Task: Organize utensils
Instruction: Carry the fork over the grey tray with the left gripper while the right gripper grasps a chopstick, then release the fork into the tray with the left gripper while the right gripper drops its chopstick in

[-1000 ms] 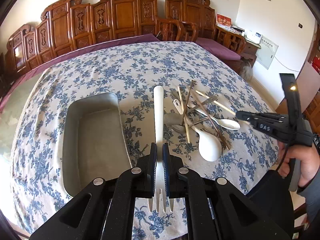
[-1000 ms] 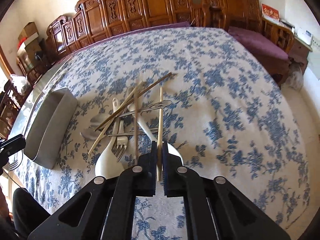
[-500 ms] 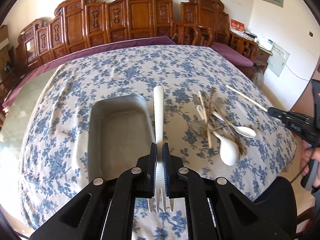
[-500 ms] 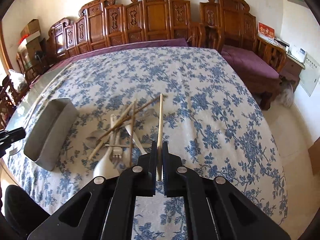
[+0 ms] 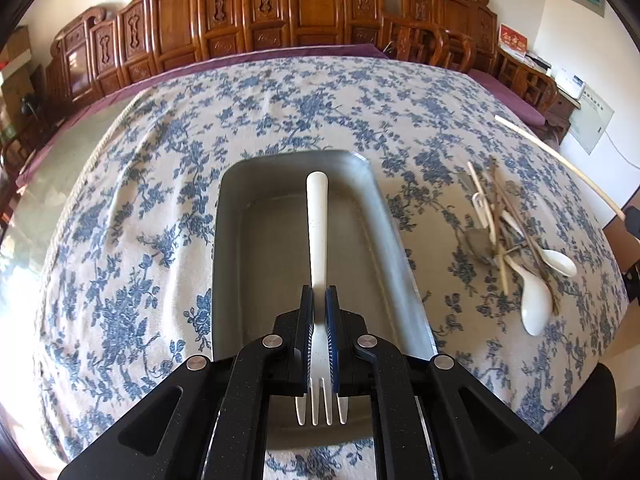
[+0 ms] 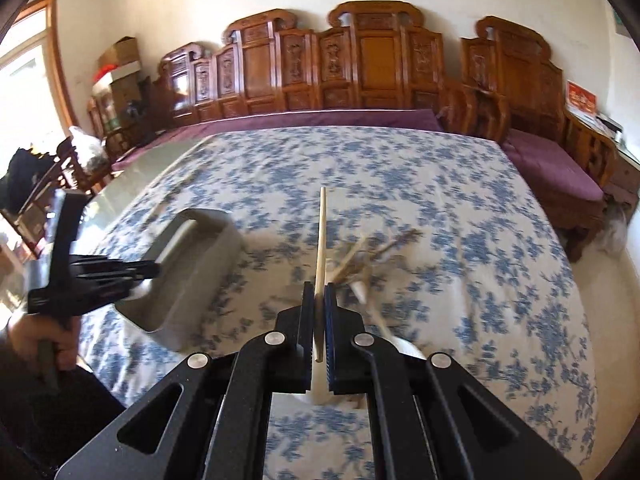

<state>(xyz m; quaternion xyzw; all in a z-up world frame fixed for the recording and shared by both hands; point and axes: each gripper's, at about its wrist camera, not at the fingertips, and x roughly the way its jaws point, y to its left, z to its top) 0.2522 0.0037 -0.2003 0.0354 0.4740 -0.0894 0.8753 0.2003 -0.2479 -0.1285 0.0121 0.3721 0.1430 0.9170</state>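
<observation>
My left gripper (image 5: 319, 296) is shut on a white plastic fork (image 5: 317, 224), handle pointing forward, held over the grey metal tray (image 5: 394, 236). My right gripper (image 6: 319, 292) is shut on a pale wooden chopstick (image 6: 320, 236) and holds it above the table. That chopstick also shows in the left wrist view (image 5: 560, 160). A pile of utensils (image 5: 516, 240) lies right of the tray: white spoons, chopsticks, a metal spoon. The pile is blurred in the right wrist view (image 6: 368, 256). The tray (image 6: 188, 268) and my left gripper (image 6: 150, 270) show at the left there.
The table wears a blue floral cloth (image 5: 160, 200). Carved wooden chairs (image 5: 260, 8) line the far side. A purple-cushioned bench (image 6: 560, 168) stands at the right. The table's near edge runs just below both grippers.
My left gripper moved left with the fork, from beside the tray to over it. My right gripper lifted the chopstick off the pile and swung left toward the tray.
</observation>
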